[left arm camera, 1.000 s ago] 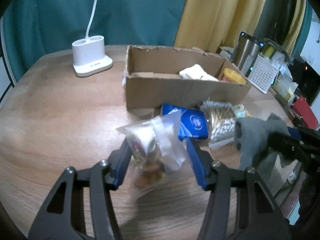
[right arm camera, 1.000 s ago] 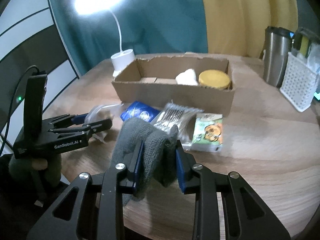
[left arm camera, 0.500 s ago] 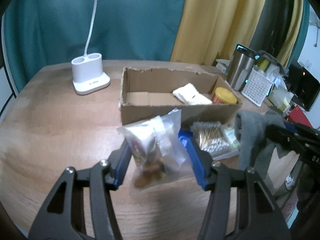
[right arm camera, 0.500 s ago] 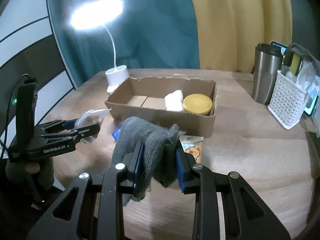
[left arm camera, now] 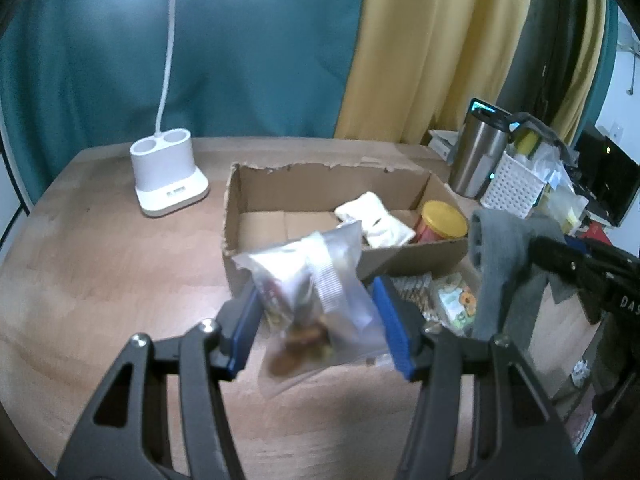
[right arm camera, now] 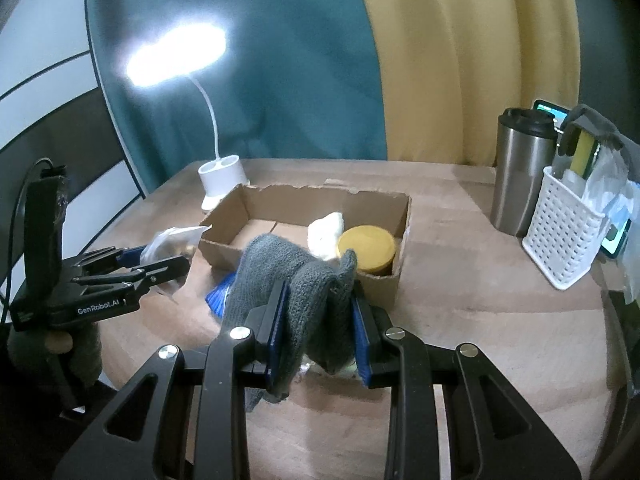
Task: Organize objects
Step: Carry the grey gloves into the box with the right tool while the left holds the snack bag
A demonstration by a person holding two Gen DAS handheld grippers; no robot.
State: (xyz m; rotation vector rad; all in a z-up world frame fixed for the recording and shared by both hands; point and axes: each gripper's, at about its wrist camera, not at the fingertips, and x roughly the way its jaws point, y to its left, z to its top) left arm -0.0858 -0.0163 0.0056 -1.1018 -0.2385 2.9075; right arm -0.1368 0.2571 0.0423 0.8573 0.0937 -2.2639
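Observation:
My left gripper (left arm camera: 320,312) is shut on a clear snack bag (left arm camera: 316,280) and holds it above the table, just in front of the open cardboard box (left arm camera: 280,184). The bag also shows in the right wrist view (right arm camera: 170,242). My right gripper (right arm camera: 318,312) is shut on a grey knitted cloth (right arm camera: 288,268), held above the table near the box's front wall (right arm camera: 376,284). The cloth shows at the right of the left wrist view (left arm camera: 500,248). The box holds a white pouch (left arm camera: 376,220) and a yellow-lidded jar (left arm camera: 442,220).
A white lamp base (left arm camera: 168,180) stands left of the box. A steel tumbler (right arm camera: 520,172) and a white basket (right arm camera: 564,236) stand at the right. A blue packet (right arm camera: 220,296), cotton swabs (left arm camera: 414,288) and a green packet (left arm camera: 456,300) lie before the box.
Both grippers have risen with their loads and now look down into the box from higher up. Their holds on the bag and cloth are unchanged.

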